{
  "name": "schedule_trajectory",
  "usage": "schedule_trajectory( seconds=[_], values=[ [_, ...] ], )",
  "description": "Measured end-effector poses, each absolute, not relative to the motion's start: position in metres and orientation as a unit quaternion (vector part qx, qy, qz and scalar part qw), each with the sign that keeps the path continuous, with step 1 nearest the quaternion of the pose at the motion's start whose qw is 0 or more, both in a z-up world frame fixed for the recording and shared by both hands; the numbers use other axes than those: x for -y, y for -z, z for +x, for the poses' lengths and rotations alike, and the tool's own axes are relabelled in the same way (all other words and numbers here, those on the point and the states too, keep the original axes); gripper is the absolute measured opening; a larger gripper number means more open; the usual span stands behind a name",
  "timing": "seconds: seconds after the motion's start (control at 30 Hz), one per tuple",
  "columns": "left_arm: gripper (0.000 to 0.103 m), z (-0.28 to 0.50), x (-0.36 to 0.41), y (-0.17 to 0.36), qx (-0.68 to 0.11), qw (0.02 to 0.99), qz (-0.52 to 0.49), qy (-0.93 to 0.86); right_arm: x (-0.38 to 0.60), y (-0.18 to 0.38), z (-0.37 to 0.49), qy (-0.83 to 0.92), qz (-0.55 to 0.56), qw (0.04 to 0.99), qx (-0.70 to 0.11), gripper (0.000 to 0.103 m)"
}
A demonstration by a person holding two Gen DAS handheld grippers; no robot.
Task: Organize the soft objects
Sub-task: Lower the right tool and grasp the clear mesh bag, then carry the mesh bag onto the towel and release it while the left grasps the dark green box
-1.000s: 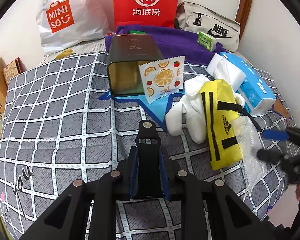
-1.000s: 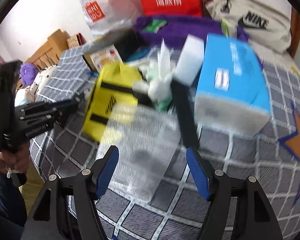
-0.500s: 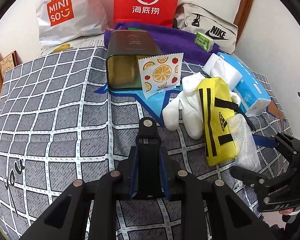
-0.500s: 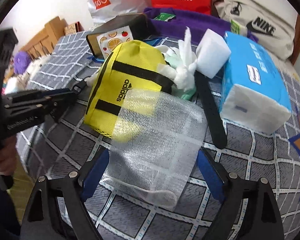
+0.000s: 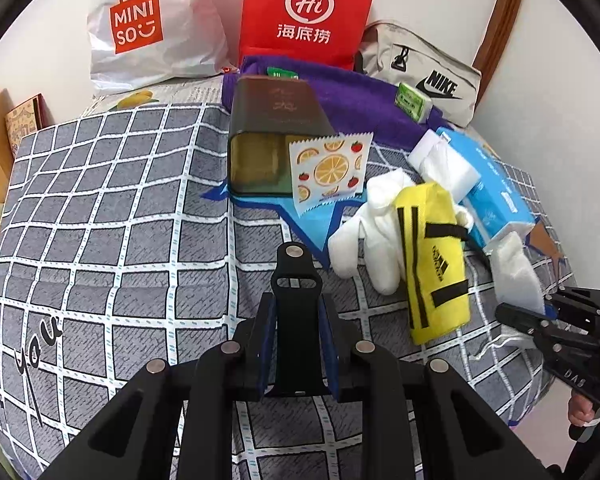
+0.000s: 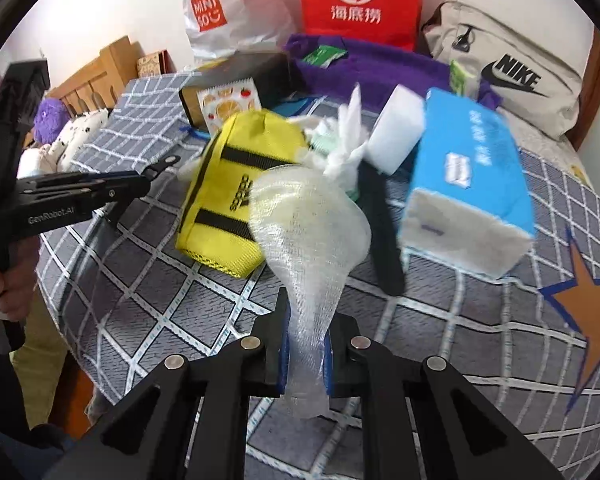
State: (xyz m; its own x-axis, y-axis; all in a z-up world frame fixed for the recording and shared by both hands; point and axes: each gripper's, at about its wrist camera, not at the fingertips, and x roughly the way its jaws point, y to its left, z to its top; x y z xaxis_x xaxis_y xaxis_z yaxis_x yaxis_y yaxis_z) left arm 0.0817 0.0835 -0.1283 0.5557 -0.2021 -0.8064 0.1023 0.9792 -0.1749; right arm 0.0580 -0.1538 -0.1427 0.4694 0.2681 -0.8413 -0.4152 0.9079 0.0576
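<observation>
My left gripper (image 5: 296,304) hovers over the checked bedspread (image 5: 100,208), shut on a black strap (image 5: 294,276) that sticks up between its blue pads. The jaws of my right gripper (image 6: 306,340) are closing on a white mesh bag (image 6: 308,216). Its pads pinch the bag's near end, and the rest bunches up above them. Behind the mesh bag lie a yellow adidas pouch (image 6: 236,196), white gloves (image 5: 376,236), a white sponge (image 6: 396,136) and a blue tissue pack (image 6: 468,184). The left wrist view shows the mesh bag (image 5: 514,272) at the right edge of the bed.
A dark tin box (image 5: 276,120) with a fruit-print sachet (image 5: 330,170) lies mid-bed. A purple towel (image 5: 364,100), a Nike bag (image 5: 420,72), a red bag (image 5: 304,12) and a Miniso bag (image 5: 148,24) line the wall. Another black strap (image 6: 380,224) lies by the tissue pack.
The right gripper's jaws went from wide open around the flat mesh bag to pinching it, and the bag is now bunched and raised. The left gripper kept still.
</observation>
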Motion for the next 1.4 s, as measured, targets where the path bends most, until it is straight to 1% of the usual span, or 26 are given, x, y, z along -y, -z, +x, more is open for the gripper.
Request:
schedule_trajectory(
  seconds=[0.33,0.77,1.4],
  values=[
    [0.021,0.093,-0.082,0.1,-0.45,0.887,-0.057,0.089,0.176,0.098,0.073,-0.183,-0.061,0.879,-0.436,0.013],
    [0.021,0.128,-0.082,0.056,-0.425,0.9,-0.055,0.084,0.193,0.063,0.118,-0.173,-0.045,0.893,-0.414,0.013],
    [0.021,0.214,-0.083,0.034,-0.421,0.904,-0.047,0.068,0.215,0.047,0.223,-0.142,-0.036,0.903,-0.403,0.013]
  ],
)
